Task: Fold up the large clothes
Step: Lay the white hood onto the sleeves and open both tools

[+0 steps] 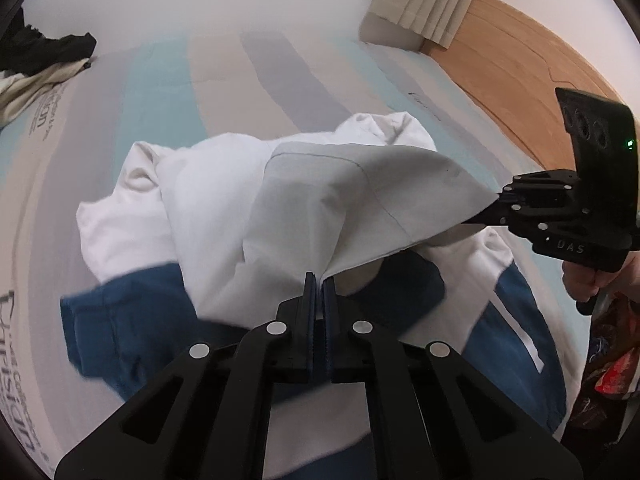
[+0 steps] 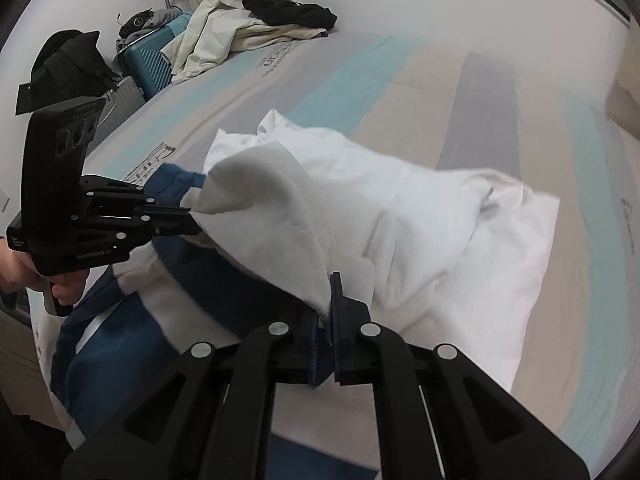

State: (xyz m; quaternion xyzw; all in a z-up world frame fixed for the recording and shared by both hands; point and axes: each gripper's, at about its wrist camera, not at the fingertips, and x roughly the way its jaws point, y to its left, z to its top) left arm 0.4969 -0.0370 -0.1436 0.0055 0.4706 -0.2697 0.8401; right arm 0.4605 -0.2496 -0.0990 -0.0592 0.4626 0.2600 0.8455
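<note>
1. White cotton-like cloth fills the near view: the left gripper point(image 1: 319, 280) is clenched on one corner of the garment point(image 1: 248, 216), and its jaws stand pressed together with fabric pinched between them.
2. The right gripper point(image 2: 331, 284) is likewise clamped on another corner of the same white edge, so the cloth hangs lifted between the two tools.
3. Just under the raised flap lies the rest of the garment, white with dark blue panels point(image 1: 120, 320), crumpled on the bed.
4. Judging by this, the step in hand is carrying the held edge over the garment for a fold. The next move calls for keeping both corners level and taut, then laying the edge down squarely before releasing.
5. Beyond the garment stretches the striped bedcover point(image 1: 224, 80).
6. Farthest off, a heap of beige and black clothes point(image 2: 256, 20) sits at the bed's corner, beside teal and grey suitcases point(image 2: 144, 60).
</note>
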